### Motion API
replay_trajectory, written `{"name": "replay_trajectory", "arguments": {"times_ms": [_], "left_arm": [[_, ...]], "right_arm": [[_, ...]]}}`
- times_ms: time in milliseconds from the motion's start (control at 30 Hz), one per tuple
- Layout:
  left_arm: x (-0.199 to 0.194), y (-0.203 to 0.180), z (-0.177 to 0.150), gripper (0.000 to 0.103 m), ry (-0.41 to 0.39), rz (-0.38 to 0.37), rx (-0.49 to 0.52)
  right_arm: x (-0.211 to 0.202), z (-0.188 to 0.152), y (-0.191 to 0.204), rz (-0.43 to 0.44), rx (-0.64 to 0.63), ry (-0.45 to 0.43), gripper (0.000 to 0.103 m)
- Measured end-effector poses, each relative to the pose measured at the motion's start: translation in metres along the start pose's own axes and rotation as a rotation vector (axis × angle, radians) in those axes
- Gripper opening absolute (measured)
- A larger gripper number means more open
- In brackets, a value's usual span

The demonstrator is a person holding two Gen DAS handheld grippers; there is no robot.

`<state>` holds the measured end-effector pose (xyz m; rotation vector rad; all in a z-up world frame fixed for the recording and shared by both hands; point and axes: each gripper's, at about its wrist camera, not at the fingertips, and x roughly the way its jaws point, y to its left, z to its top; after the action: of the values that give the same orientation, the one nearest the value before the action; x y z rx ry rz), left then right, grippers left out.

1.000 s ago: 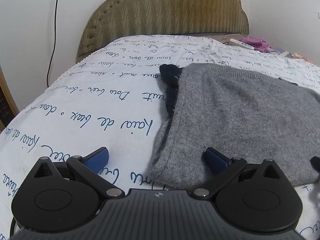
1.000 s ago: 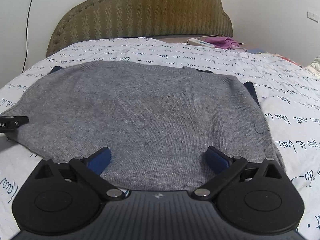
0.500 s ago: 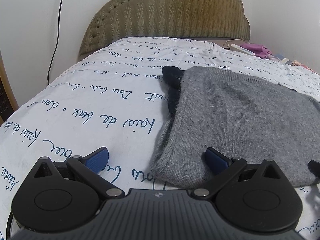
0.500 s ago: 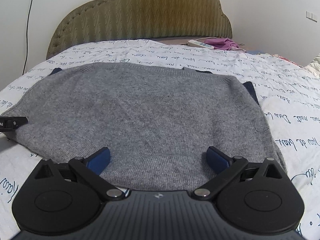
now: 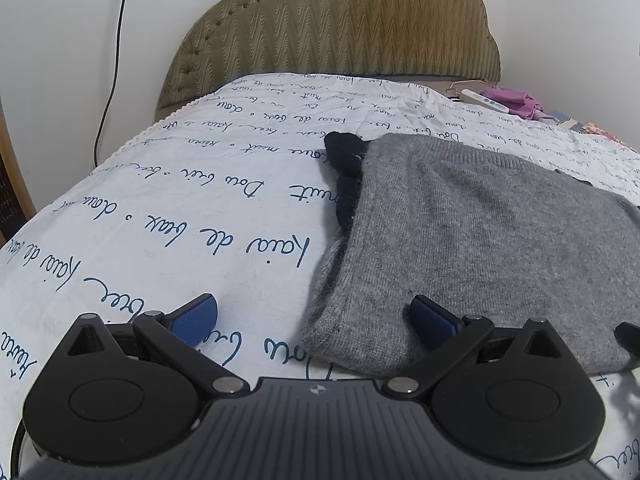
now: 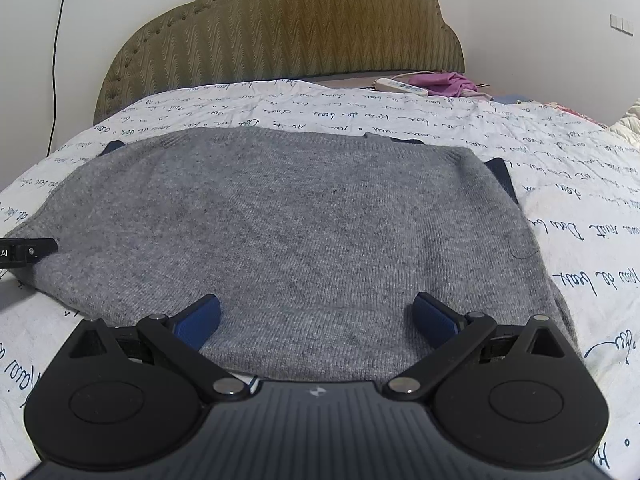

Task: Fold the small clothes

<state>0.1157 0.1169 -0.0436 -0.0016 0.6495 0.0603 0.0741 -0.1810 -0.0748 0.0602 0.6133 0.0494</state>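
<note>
A grey knit sweater (image 6: 296, 224) lies folded flat on the bed, with dark navy fabric (image 5: 346, 160) peeking out along its left edge and at its right edge (image 6: 500, 172). My left gripper (image 5: 314, 316) is open over the sweater's near left corner (image 5: 360, 320), one blue pad on the sheet, the other above the knit. My right gripper (image 6: 316, 316) is open just above the sweater's near edge, nothing between its fingers. The left gripper's tip (image 6: 28, 252) shows at the far left of the right wrist view.
The bed sheet (image 5: 180, 220) is white with blue script. A padded olive headboard (image 6: 280, 32) stands at the far end. A white power strip (image 6: 400, 86) and purple cloth (image 6: 448, 82) lie near it. A black cable (image 5: 114, 60) hangs down the left wall.
Both grippers have pulled slightly back and up from the sweater; the view has tilted a little upward. The sweater has not moved and both stay open.
</note>
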Motion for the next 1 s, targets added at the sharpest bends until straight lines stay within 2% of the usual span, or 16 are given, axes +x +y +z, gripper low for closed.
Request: {"name": "replay_trajectory", "arguments": {"times_ms": [1000], "left_arm": [[-0.0005, 0.0001, -0.0001, 0.103, -0.001, -0.005, -0.005]], "right_arm": [[0.0008, 0.0006, -0.0003, 0.002, 0.011, 0.007, 0.103]]}}
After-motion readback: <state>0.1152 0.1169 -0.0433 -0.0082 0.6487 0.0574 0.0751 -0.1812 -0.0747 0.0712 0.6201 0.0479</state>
